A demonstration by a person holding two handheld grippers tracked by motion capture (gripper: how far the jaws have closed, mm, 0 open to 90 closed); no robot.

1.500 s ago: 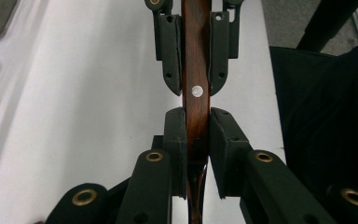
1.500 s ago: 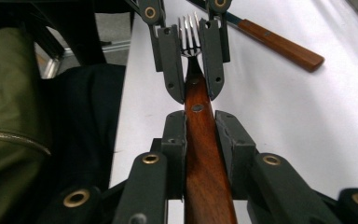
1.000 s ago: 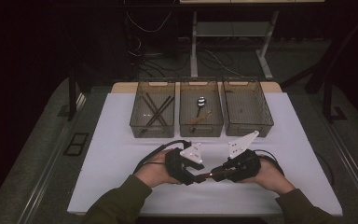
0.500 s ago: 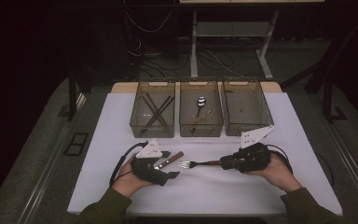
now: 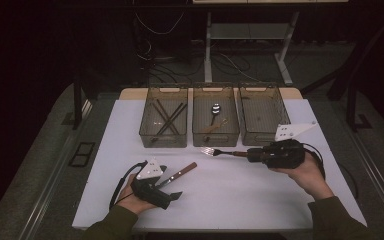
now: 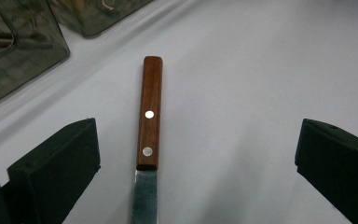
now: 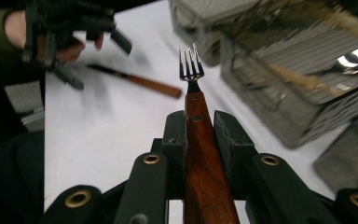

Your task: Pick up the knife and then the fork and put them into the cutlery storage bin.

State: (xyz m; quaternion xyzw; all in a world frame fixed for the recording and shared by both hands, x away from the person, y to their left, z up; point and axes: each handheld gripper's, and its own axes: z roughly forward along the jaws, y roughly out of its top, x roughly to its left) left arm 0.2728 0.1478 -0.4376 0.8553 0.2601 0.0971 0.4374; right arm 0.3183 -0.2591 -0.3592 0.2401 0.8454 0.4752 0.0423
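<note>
The fingers [image 6: 56, 163] of the left gripper [image 5: 166, 189] stood spread wide, having just been opening, with the knife [image 6: 149, 121] lying flat on the white table [image 5: 260, 195] between them and touching neither pad. In the left gripper view the knife's wooden handle, with two rivets, pointed away toward the far bins, its steel blade running back under the camera. In the high view the knife lay near the table's near-left part, handle aimed far and right, the left hand [image 5: 130, 197] resting low beside it.

The right gripper [image 5: 250, 155] was pinched on the wooden handle of the fork [image 5: 220, 152], its pads pressed against both sides. The fork was held above the table, tines pointing left, just near of the middle bin [image 5: 215, 131]. That bin held a spoon [image 5: 215, 108]; the left bin [image 5: 163, 135] held dark chopsticks [image 5: 167, 119]; the right bin [image 5: 262, 131] stood beside them along the far edge
</note>
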